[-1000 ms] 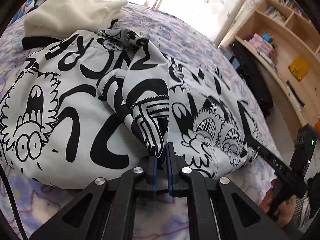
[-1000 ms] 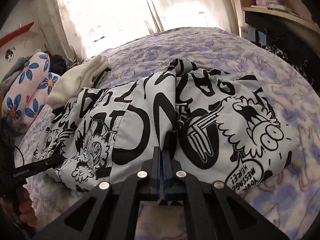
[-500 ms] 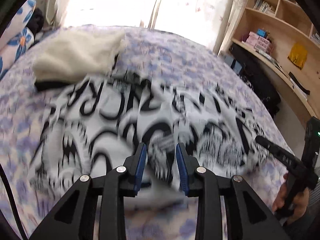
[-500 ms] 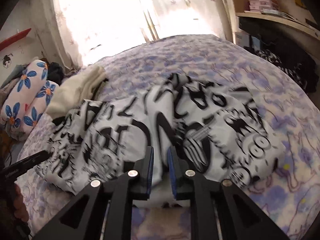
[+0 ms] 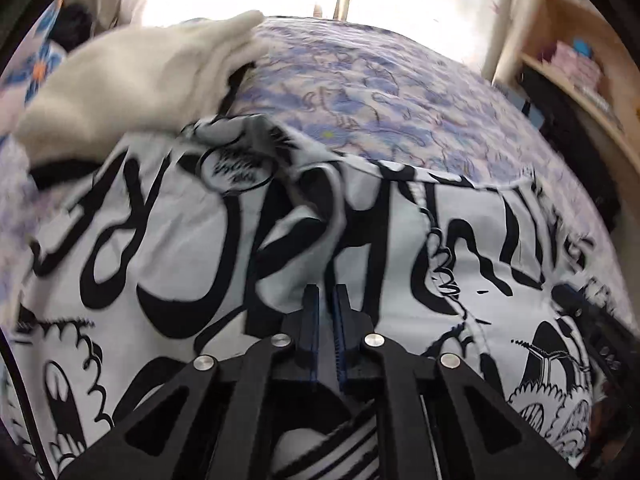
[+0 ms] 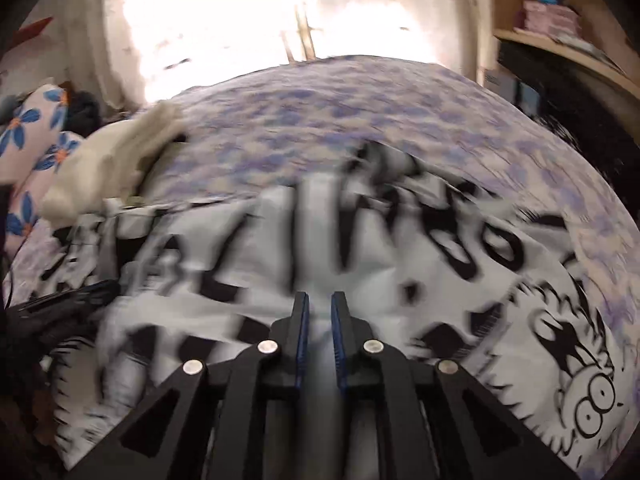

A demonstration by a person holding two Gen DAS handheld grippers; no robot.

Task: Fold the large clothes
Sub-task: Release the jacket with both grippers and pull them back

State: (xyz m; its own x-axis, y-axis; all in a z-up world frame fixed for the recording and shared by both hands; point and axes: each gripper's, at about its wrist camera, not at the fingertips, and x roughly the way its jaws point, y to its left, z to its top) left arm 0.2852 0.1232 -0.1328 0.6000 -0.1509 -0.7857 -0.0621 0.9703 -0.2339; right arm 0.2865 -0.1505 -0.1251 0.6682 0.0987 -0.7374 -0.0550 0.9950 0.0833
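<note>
Mid-fold: the black-and-white printed garment (image 5: 192, 240) lies spread on the floral bedspread (image 5: 380, 92), beside a cream garment (image 5: 132, 80). Left gripper (image 5: 326, 300) is pinched nearly shut, right gripper (image 6: 318, 308) is narrow and closing; frames are blurred, but neither seems to hold cloth. Next: grab a fresh edge with both.

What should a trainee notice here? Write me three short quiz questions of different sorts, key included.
1. True or false: the printed garment lies on a bare wooden floor.
2. The plain cloth at its far corner is: A cream, B red, C green.
3. Fill in: in both views the wooden shelf stands at the picture's ___ edge.
Key: 1 false, it lies on the floral bedspread; 2 A; 3 right.
</note>
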